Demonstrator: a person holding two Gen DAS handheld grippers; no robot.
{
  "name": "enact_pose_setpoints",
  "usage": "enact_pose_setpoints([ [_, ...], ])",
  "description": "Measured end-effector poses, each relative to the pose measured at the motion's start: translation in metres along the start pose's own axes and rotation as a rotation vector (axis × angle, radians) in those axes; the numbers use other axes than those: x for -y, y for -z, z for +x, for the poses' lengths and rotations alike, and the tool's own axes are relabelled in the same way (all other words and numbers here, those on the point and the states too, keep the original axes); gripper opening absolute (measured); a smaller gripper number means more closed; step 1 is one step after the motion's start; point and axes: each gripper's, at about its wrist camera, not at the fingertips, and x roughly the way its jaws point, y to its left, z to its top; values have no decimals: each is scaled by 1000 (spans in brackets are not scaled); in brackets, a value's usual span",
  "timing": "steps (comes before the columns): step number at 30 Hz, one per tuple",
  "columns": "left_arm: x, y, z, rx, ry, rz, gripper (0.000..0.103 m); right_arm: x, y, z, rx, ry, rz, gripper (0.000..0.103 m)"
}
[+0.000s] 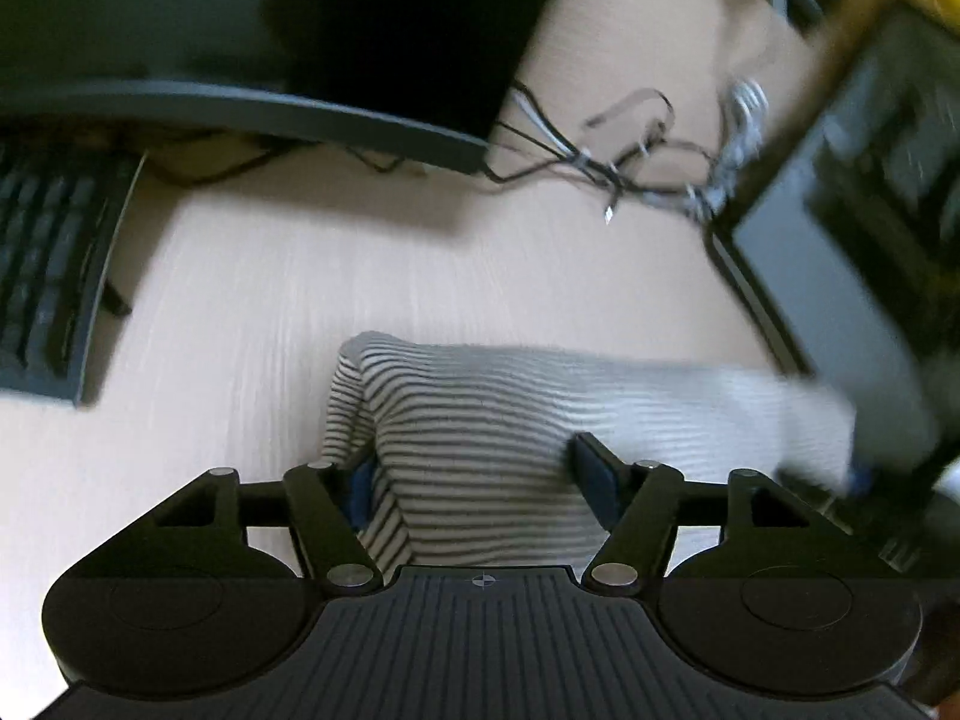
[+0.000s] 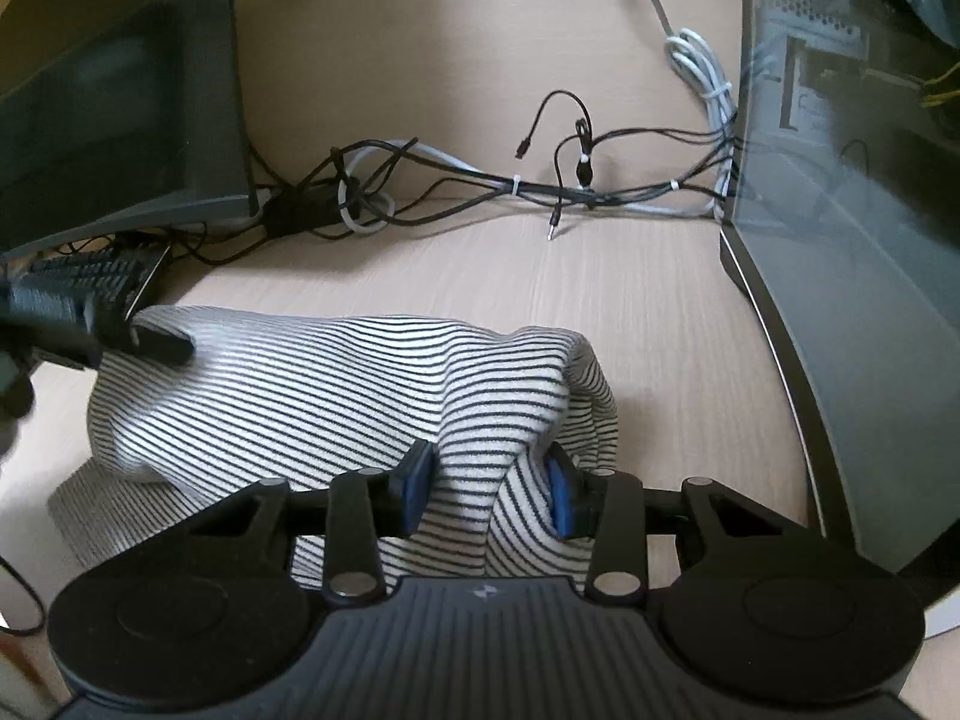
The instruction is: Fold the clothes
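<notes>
On a pale wood-grain desk [image 2: 630,300], between a monitor and a computer case: one striped garment [image 2: 336,384], white with thin dark stripes, held up off the surface at two ends.

- Garment, position: centre-front of the desk, stretched between the two claws, sagging a little in the middle; a lower layer lies flat on the desk at the near left in the right wrist view. In the left wrist view the same garment [image 1: 480,420] fills the space just ahead of the fingers.
- Garment, axis: long axis runs side to side across the desk, from one claw to the other; stripes run roughly along that axis.
- Right gripper [image 2: 489,492]: blue-padded fingers pressed in on a bunched fold of the cloth at its right end.
- Left gripper [image 1: 474,480]: fingers wide apart with cloth draped between them. Whether they actually pinch it cannot be told from its own view. In the right wrist view its dark tip [image 2: 159,345] sits on the cloth's far left corner.
- Monitor [image 2: 120,90]: dark, at rear left.
- Keyboard [image 1: 42,276]: black, left of the garment.
- Cables [image 2: 510,186]: tangled bundle, black and white, along the rear of the desk.
- Computer case [image 2: 852,240]: glass-sided, upright at right.
</notes>
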Motion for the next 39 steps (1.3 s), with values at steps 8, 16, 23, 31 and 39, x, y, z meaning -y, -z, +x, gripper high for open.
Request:
enact_pose_setpoints([
  [8,1,11,-3,-8,3,-9,67,25,-44,27,-2,11,186,73],
  [16,-24,-8,-7,-38,11,-162,89,22,-30,54,-112,-82,201,45],
  [23,-16,-12,16,-99,90,-147,77,23,-11,41,-130,-100,210,41],
  [31,-21,-50,8,13,59,-139,47,9,-57,64,-26,-123,141,24],
  [39,-16,-21,-20,51,20,-78,46,-6,-47,38,59,-93,26,24],
])
